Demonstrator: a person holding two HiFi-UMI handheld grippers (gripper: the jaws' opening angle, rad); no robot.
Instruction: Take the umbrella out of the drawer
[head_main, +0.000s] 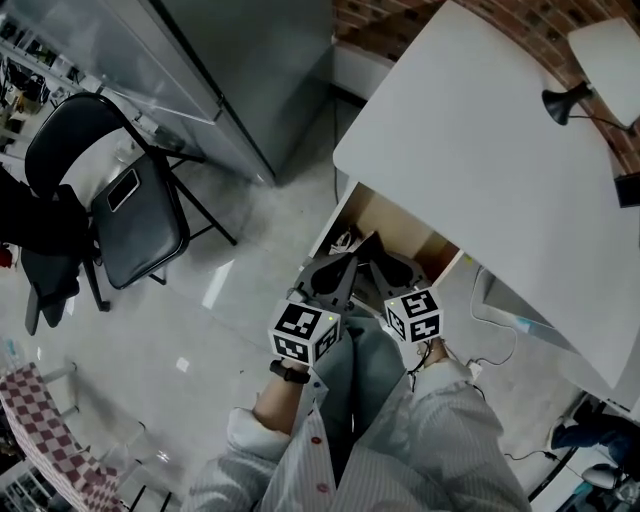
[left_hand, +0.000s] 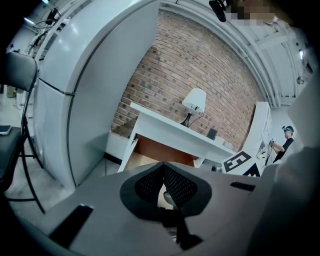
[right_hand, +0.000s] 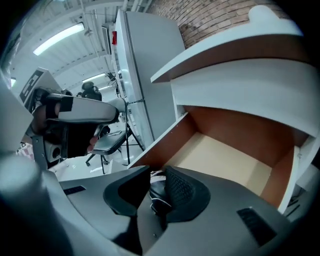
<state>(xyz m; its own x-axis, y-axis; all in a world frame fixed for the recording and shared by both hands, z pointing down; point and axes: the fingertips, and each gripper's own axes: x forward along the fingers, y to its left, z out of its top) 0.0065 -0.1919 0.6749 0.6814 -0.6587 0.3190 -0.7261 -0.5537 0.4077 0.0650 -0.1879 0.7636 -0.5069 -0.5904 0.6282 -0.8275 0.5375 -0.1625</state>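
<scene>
Under the white desk (head_main: 480, 150) a wooden drawer (head_main: 400, 225) stands pulled out. The umbrella (head_main: 343, 240), a dark folded bundle with white stripes, lies in the drawer's front left corner. Both grippers hang side by side just over that corner. My left gripper (head_main: 358, 255) is shut, its pads meeting at the tip (left_hand: 163, 172) with nothing held. My right gripper (head_main: 392, 270) is slightly open (right_hand: 157, 175). In the right gripper view the umbrella (right_hand: 159, 192) shows through the narrow gap, below the jaws. The pads do not press on it.
The drawer's pale bottom (right_hand: 225, 160) is bare apart from the umbrella. A desk lamp (head_main: 565, 100) stands on the desk. A tall grey cabinet (head_main: 250, 70) rises to the left of the drawer, and a black folding chair (head_main: 130, 210) stands further left on the floor.
</scene>
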